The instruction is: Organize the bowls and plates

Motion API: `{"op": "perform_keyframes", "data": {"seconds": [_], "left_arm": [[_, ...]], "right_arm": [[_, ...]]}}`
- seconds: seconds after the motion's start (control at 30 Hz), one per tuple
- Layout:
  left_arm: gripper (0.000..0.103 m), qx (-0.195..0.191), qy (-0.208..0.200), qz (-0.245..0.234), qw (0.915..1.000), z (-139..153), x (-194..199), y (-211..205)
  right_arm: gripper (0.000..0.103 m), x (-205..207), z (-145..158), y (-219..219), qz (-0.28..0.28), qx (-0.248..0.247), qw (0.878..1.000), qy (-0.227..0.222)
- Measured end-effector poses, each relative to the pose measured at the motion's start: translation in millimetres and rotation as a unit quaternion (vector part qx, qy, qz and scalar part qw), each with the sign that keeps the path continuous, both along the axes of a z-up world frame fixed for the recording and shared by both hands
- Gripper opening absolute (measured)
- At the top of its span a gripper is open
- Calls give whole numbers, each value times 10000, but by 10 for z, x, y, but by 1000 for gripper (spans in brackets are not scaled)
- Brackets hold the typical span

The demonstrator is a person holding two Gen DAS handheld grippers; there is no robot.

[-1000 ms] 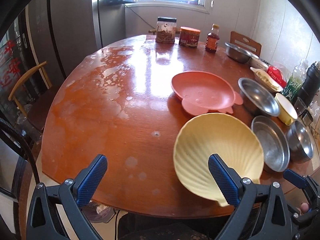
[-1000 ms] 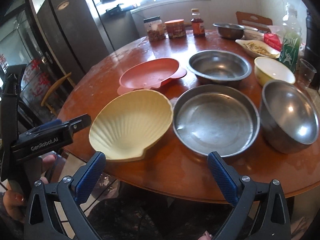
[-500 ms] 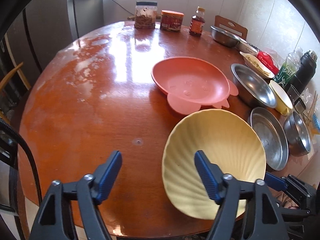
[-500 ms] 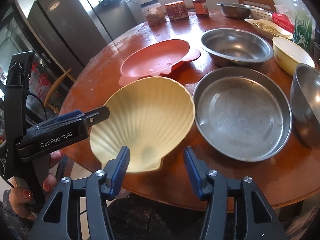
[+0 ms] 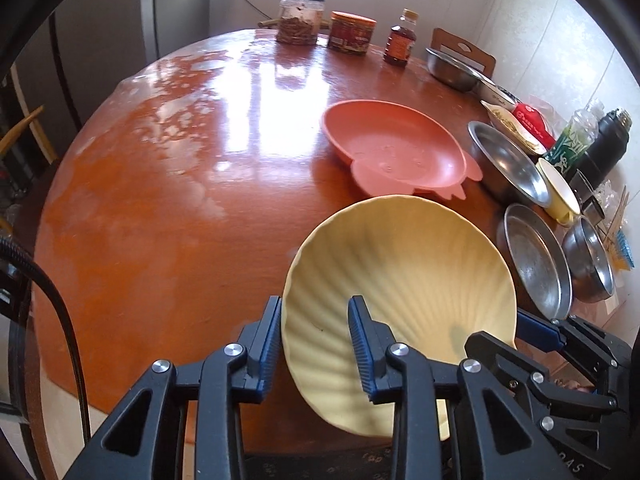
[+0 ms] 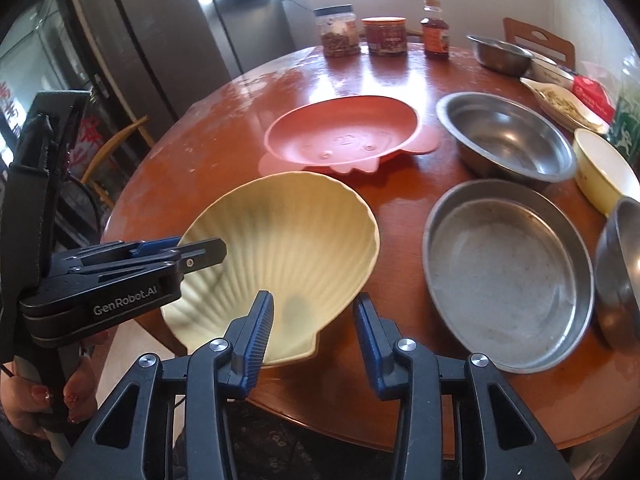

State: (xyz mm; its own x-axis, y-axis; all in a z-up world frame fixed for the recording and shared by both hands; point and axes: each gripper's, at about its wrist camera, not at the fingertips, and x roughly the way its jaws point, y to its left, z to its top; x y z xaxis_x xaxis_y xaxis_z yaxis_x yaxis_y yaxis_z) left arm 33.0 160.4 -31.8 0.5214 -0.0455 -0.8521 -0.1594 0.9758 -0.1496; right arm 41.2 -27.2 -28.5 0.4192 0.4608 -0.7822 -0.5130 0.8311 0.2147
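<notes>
- Two hand-held grippers work at one yellow shell-shaped plate (image 5: 404, 280) on the near edge of the round wooden surface (image 5: 168, 208).
- Left hand-held gripper (image 5: 316, 344) has just been closing and now clamps the plate's left rim, lifting that side.
- Right hand-held gripper (image 6: 314, 332) has just been closing too, astride the plate's near hinge end; firm contact is unclear.
- Pink plate (image 6: 344, 136) lies just beyond; steel pan (image 6: 508, 276) sits right.
</notes>
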Motion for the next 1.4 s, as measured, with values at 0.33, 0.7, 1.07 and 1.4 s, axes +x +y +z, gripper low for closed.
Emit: {"op": "perform_keyframes", "data": {"seconds": [0.33,0.7,1.07,1.4], "left_arm": [[34,206,30,589,9980,11,-182,338],[34,188,6,934,9954,12,-217,510],[34,117,-72,1089,9940,38,-167,481],[54,251,-366,1366,9896,214,-177,505]], "right_arm": [[43,47,4,495,581,-91,9982,-137],[43,110,-61,722,878,-119,9960,-135],[46,148,-71,574,700,152,9974,30],[62,240,43,198,146,447,9989,8]]}}
